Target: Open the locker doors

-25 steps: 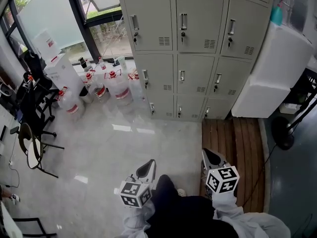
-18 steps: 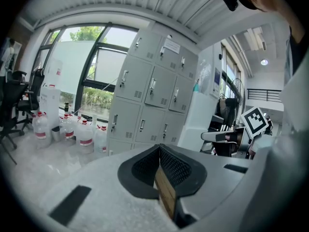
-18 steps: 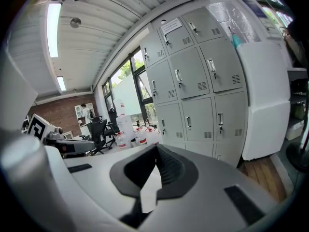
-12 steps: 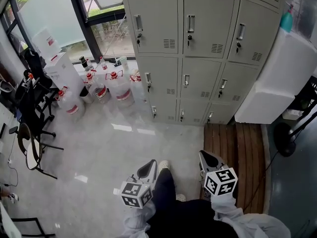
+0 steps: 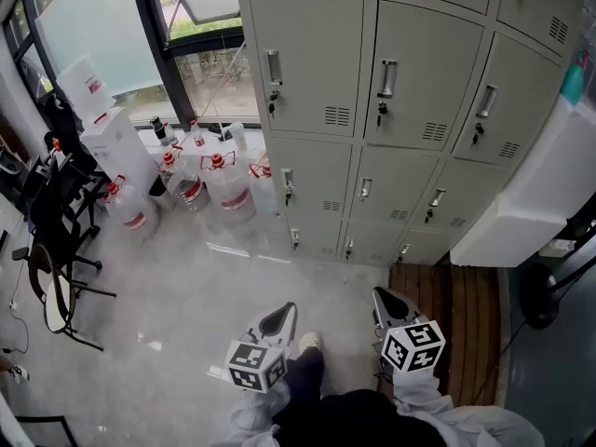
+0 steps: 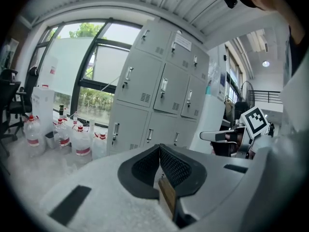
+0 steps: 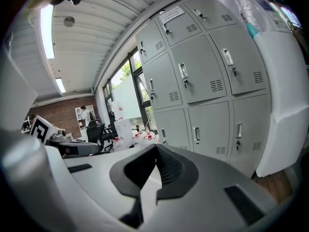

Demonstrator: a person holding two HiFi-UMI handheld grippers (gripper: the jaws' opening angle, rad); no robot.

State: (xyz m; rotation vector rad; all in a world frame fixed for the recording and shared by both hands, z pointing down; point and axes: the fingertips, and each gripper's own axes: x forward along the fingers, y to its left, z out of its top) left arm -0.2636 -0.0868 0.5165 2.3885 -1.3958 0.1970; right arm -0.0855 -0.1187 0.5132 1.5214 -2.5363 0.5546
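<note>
Locker doors stand beyond left tongs, right tongs.

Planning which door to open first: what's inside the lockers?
Contents cannot be seen: every locker door in view is shut. Only handles and vent slots show outside.

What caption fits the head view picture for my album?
Left tongs and right tongs, both shut, face closed grey lockers beside water jugs.

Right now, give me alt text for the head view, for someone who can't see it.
A bank of grey lockers, every door shut, fills the top of the view. Below, the left gripper and right gripper point toward it, jaws closed and empty. Water jugs stand by the window at left.
</note>
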